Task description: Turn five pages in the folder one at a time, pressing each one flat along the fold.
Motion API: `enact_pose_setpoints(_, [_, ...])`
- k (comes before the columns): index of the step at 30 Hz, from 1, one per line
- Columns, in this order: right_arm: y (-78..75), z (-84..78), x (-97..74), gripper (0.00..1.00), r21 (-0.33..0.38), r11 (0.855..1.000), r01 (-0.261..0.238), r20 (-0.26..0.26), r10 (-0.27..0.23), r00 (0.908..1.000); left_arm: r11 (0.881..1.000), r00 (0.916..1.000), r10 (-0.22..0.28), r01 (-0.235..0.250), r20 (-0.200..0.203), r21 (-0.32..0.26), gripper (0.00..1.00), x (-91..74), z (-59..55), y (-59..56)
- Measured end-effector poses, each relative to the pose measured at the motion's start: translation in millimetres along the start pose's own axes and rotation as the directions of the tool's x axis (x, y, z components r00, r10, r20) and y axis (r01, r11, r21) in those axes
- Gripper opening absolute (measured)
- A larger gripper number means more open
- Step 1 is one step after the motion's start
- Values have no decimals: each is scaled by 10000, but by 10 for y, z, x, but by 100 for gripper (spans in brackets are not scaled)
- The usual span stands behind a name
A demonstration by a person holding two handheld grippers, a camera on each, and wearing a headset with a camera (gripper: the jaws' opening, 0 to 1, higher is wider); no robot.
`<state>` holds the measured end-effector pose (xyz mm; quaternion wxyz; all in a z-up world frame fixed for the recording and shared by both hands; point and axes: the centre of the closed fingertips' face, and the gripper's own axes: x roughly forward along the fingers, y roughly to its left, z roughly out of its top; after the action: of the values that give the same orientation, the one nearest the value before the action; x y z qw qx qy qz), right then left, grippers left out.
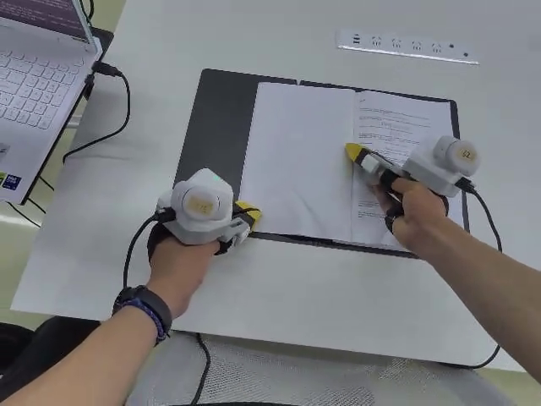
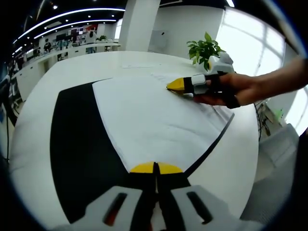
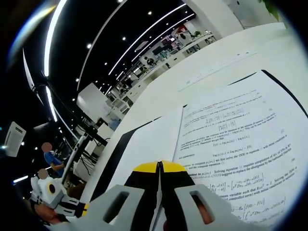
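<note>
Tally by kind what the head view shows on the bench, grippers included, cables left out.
Folder: 1
Laptop: 1
Power strip: 1
Grippers: 2 (left gripper, right gripper)
Total: 5

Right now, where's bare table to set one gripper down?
Bare table lies left of the folder, up to the laptop cable, and along the near edge in front of it. A strip runs between folder and power strip. Crowded: the fold, under the right tongs.

Three close views, shared folder (image 1: pixel 220 118)
</note>
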<state>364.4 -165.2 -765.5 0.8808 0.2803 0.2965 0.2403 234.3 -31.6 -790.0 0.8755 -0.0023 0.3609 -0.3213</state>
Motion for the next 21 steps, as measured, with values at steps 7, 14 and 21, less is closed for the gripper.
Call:
enact_pose_setpoints(7, [-13, 111, 86, 0, 218, 9997, 134, 287, -140, 9995, 10000, 10000, -15, 15, -4, -26, 0, 4, -2, -1])
enact_pose_setpoints(14, [-50, 219, 179, 0, 593, 9982, 112, 712, -155, 9973, 10000, 10000, -28, 28, -90, 38, 0, 6, 3, 2])
enact_pose_setpoints(21, [-141, 371, 285, 0, 940, 9952, 276, 1236, -392, 9916, 10000, 10000, 7, -6, -85, 51, 0, 9, 3, 4])
